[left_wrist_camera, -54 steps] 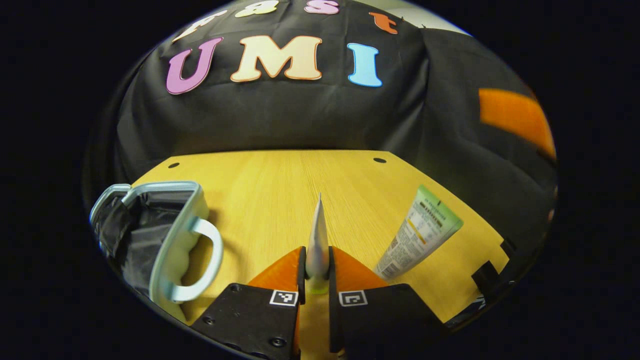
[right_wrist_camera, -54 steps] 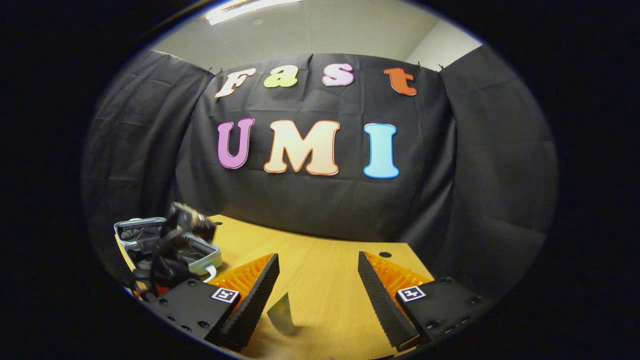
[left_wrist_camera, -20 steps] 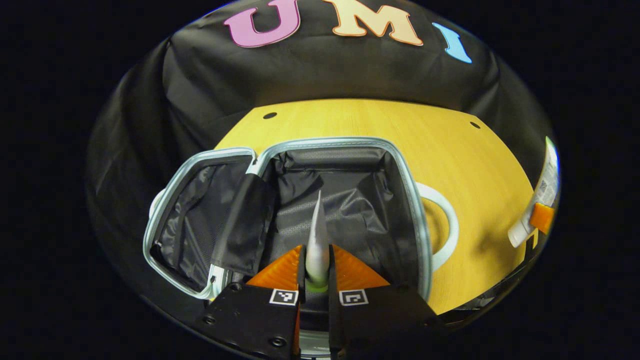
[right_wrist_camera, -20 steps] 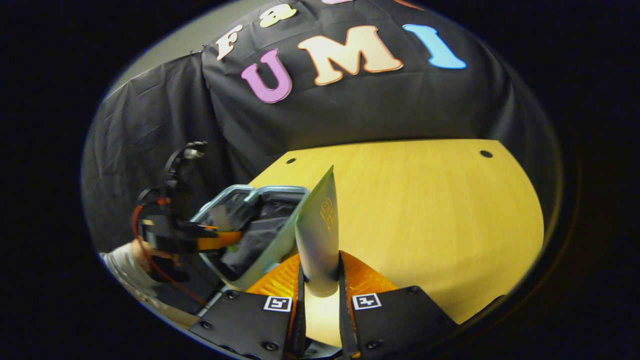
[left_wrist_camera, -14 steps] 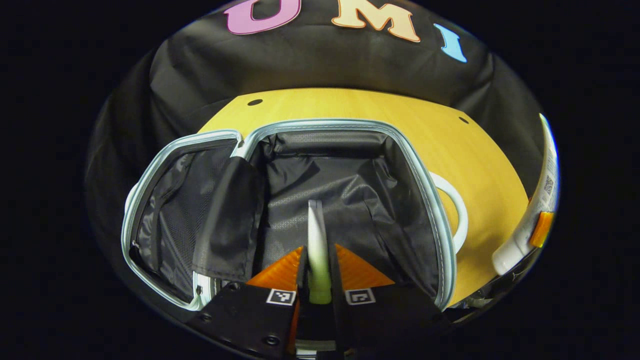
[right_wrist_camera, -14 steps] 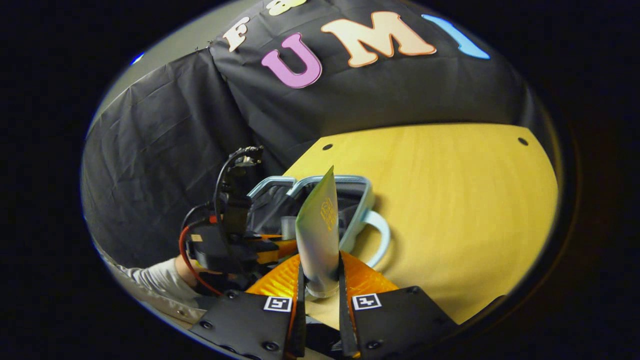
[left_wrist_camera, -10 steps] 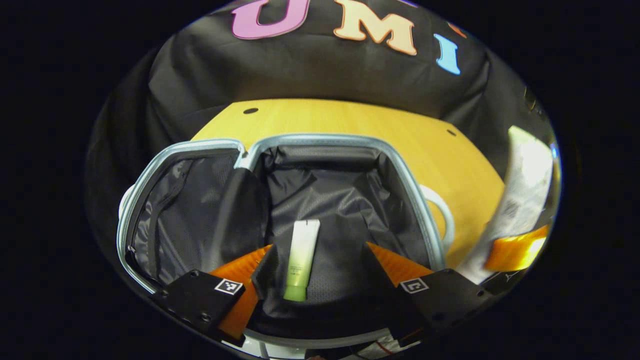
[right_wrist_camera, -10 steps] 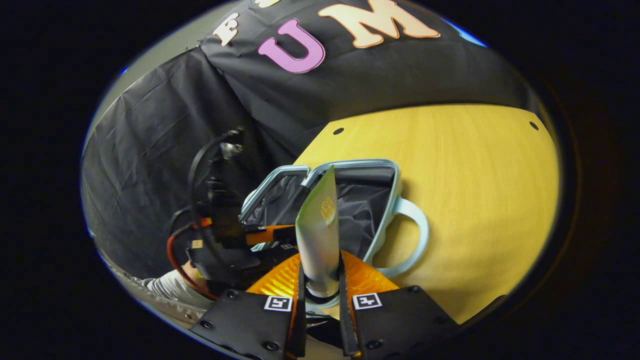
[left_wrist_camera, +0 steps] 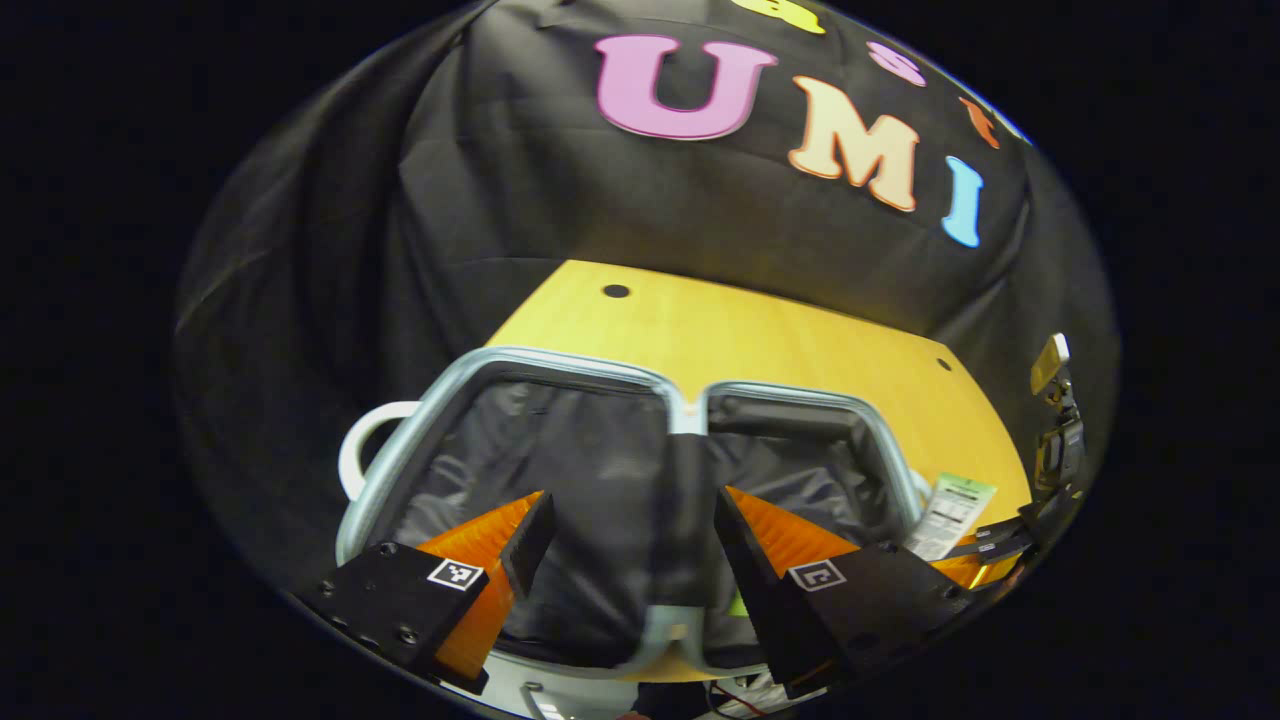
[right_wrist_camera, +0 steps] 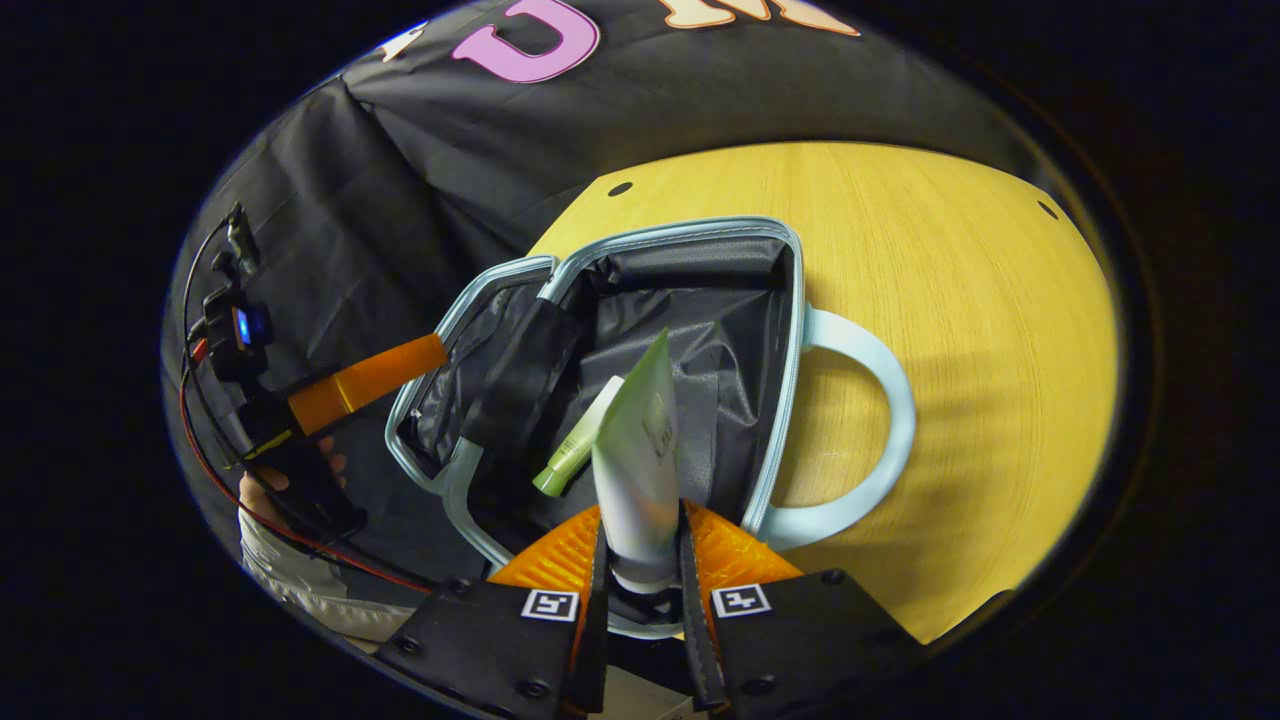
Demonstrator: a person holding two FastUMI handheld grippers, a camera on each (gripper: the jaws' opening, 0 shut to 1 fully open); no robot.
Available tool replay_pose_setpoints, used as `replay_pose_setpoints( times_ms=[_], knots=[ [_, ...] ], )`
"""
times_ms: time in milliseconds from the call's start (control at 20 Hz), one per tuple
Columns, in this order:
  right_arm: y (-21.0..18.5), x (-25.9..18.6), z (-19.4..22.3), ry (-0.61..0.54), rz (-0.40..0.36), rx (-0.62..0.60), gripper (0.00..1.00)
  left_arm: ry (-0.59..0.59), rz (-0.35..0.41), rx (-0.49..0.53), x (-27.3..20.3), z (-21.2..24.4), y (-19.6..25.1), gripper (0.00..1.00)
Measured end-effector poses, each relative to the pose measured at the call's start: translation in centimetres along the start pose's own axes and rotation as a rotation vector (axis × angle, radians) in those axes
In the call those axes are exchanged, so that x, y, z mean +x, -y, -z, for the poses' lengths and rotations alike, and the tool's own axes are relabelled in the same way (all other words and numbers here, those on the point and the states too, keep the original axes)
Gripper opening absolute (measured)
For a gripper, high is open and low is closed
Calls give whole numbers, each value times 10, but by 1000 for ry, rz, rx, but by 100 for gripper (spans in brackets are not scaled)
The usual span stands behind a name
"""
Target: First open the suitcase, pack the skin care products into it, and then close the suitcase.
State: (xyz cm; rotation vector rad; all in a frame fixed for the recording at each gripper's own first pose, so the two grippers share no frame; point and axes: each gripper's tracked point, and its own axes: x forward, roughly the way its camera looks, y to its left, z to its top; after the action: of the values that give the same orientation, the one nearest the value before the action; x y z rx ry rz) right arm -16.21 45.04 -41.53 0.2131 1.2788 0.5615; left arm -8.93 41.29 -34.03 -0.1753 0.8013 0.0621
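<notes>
Suitcase lies open on the yellow wooden counter, both dark-lined halves spread flat and joined along a pale blue rim, with a rounded pale handle on the side of each half. In the right gripper view the right tool is clamped on a pale green tube, both fingers pressing its lower end just above the cap; the tube stands up between them, its flat crimped end pointing over the larger half of the case. Just beside it, a smaller green tube lies on the black lining inside that same half, slanted, its cap toward the near rim.

The left tool hangs over the case with its fingers spread wide and nothing between them — below the gap are the dark lining and the rim where the two halves meet. Seen from the right gripper view, the left tool sits off beyond the smaller half, held by a hand in a light sleeve, with red and black cables trailing from its body.

At the right edge of the left gripper view, the right tool appears with the labelled tube in its grip, close to the case's far rim.
</notes>
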Motion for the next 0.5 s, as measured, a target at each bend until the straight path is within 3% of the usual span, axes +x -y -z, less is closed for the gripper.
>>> replay_pose_setpoints(
  times_ms=[100,200,350,400,450,500],
  knots=[
    [-3,3,-6,27,17,14,36,-2,-58,-36,-5,1,-45,95],
    [-7,1,-16,65,25,30,51,3,-117,-61,-6,-6,-85,95],
    [-10,-5,-36,129,50,40,88,12,-194,-80,11,-14,-140,95],
    [-11,-10,-45,157,54,47,80,10,-213,-88,14,-14,-154,95],
    [-13,-14,-54,184,52,56,90,6,-230,-95,15,-16,-169,95],
    [-15,-20,-63,209,51,72,90,3,-247,-101,18,-17,-182,95]
  ],
)
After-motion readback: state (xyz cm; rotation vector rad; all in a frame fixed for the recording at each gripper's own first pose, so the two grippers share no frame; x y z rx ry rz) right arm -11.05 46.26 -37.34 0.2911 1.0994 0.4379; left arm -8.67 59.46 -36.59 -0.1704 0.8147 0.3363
